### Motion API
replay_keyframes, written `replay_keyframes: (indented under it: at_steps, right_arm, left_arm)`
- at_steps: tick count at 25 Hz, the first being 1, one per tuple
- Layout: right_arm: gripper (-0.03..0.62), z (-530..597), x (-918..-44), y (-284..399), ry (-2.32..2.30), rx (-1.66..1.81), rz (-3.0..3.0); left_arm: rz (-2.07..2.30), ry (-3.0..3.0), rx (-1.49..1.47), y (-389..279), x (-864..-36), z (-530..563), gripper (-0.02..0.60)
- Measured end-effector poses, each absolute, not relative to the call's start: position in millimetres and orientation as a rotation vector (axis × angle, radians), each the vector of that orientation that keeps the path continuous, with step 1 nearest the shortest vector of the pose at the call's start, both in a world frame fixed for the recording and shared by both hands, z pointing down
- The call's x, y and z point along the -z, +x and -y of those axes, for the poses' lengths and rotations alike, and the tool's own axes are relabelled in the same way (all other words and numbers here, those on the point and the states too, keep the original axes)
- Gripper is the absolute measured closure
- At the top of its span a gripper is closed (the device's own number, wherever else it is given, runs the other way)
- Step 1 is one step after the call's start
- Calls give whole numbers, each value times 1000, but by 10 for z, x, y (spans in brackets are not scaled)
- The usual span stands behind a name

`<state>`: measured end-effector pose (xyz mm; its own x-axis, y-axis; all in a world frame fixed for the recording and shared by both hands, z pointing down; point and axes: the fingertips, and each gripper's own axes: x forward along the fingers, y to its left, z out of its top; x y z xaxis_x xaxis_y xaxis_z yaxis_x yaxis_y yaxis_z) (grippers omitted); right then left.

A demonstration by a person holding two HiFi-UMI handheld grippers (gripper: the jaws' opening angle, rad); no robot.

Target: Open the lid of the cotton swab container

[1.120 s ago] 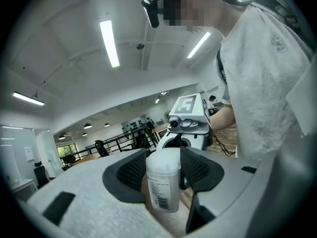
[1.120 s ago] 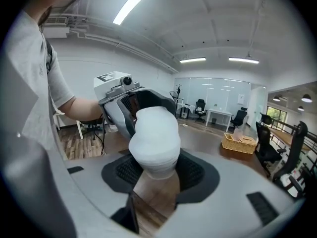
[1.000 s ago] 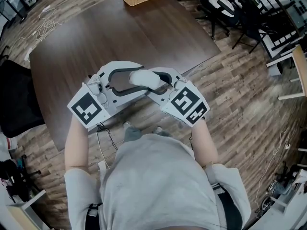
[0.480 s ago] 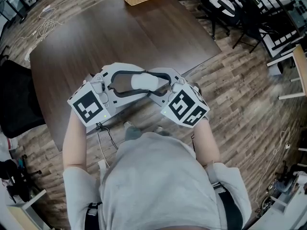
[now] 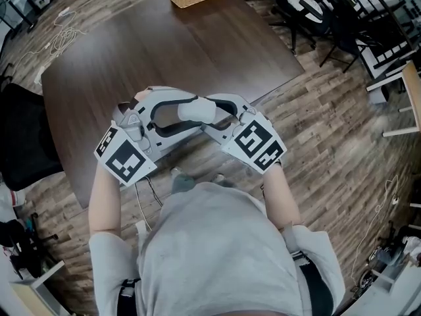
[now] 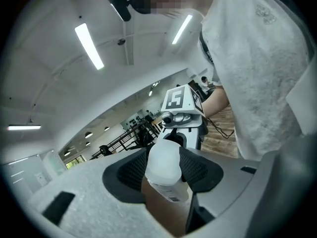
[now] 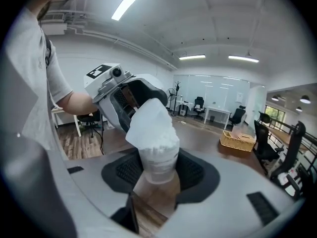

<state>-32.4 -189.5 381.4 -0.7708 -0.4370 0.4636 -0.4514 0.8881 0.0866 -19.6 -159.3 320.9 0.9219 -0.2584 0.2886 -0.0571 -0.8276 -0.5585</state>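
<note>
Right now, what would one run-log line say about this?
left claw: jaws just closing, pads on lid | right claw: shut on container | container: held in air between both claws

Pointing grey plastic left gripper [image 6: 165,170] at matching right gripper [image 7: 157,175], tips meeting; left jaws closing on white round lid [image 6: 163,156], right clamping clear container [image 7: 159,160].

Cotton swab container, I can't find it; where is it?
Container: head view centre, above the table's near edge; right gripper grips its body, left gripper's jaws, just closing, pinch its lid.
</note>
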Motion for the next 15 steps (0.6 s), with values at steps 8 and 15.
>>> replay_keyframes:
  at_steps: [8, 15]
  right_arm:
    - [402, 2067, -3712, -213, 762, -41, 2608]
    - [402, 2175, -3543, -82, 859, -28, 2650]
  left_arm:
    - [-274, -2638, 289, -286, -2932, 1555, 399]
    - [-437, -2691, 250, -327, -2962, 1670, 413]
